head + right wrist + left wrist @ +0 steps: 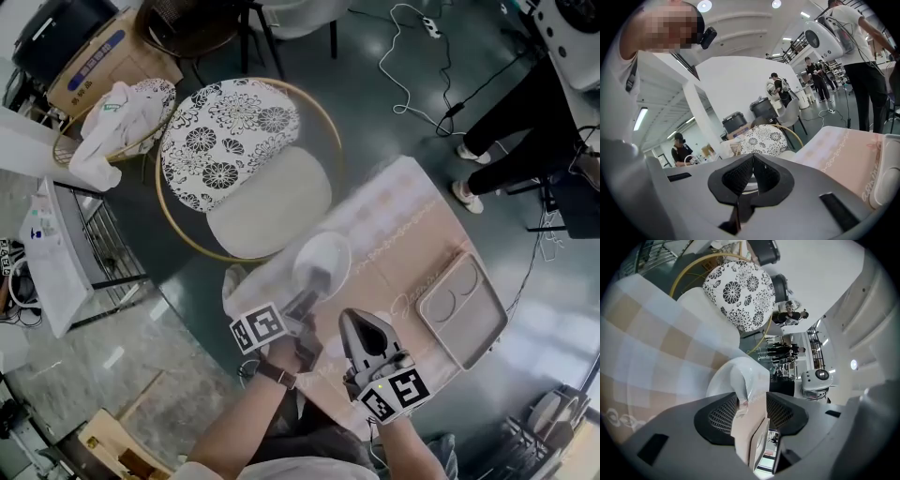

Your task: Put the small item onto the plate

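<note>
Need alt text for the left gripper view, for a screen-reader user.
The left gripper, jaws apart, frames a small pale item, hard to make out, by the near edge of a white plate on a checked tablecloth. Beyond stands a round chair with a black-and-white floral cushion.

Left gripper: head view, just below frame centre, nose toward 1 o'clock, tilted down. Left gripper view: left gripper jaws stand apart, pads facing each other across clear gap. Left hand grips handle behind marker cube. Bare left forearm runs in from 7 o'clock.

Right gripper: near left one, at its 4 o'clock, nose toward 11 o'clock, tilted down. Right gripper view: right gripper jaws pressed together, tips meeting. Right forearm enters from 6 o'clock.
</note>
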Motion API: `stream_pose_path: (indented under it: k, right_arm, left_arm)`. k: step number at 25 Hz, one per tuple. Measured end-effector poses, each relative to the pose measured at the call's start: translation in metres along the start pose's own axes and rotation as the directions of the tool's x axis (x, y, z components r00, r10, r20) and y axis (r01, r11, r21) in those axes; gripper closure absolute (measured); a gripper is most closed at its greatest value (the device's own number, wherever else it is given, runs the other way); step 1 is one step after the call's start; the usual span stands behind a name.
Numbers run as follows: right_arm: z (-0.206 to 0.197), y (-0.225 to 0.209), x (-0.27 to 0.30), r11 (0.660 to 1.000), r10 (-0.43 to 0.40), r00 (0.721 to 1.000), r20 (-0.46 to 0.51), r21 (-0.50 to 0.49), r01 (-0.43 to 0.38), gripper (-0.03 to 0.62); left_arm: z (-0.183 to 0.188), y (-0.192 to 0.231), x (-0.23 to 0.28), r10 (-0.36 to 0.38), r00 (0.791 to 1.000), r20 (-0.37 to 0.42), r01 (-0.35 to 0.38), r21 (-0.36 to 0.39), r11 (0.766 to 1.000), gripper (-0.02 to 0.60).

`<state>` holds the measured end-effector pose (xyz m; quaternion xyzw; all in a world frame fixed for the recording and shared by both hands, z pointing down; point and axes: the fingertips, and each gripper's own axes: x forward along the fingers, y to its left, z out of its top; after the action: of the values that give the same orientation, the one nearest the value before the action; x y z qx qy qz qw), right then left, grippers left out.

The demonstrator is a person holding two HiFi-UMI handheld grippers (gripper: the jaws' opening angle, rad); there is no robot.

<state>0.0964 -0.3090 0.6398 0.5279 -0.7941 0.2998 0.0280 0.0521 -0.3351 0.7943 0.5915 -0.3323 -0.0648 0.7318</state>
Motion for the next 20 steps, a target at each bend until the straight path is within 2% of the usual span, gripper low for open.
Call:
stream_pose_path:
  k: [5,10,13,16,20]
  right_arm:
    - [0.011,0.012,-0.004,1.0,0.019,1.0,0.012,-0.019,-0.019,0.58]
    - [0.014,0.012,-0.018,1.0,0.005,1.0,0.021,-0.019,-0.005,0.58]
    - [0.016,0.014,-0.026,1.0,0.0,1.0,0.024,-0.016,0.0,0.58]
    - [0.02,0.016,-0.031,1.0,-0.002,1.0,0.026,-0.013,0.002,0.58]
    - [0.03,0.024,-0.037,1.0,0.001,1.0,0.03,-0.006,-0.001,0.58]
  left_arm:
    - [-0.004,0.002,-0.002,0.032,0.999,-0.035,-0.032,-0.01,0.999,0.387]
    - [-0.013,0.003,-0.003,0.111,0.991,-0.076,-0.11,0.022,0.994,0.37]
    - [-0.016,-0.001,-0.008,0.114,0.991,-0.074,-0.113,0.029,0.993,0.371]
    - [-0.022,-0.015,-0.015,0.106,0.991,-0.08,-0.099,0.086,0.991,0.375]
    - [-0.032,-0.055,-0.037,0.069,0.994,-0.083,-0.05,0.214,0.975,0.549]
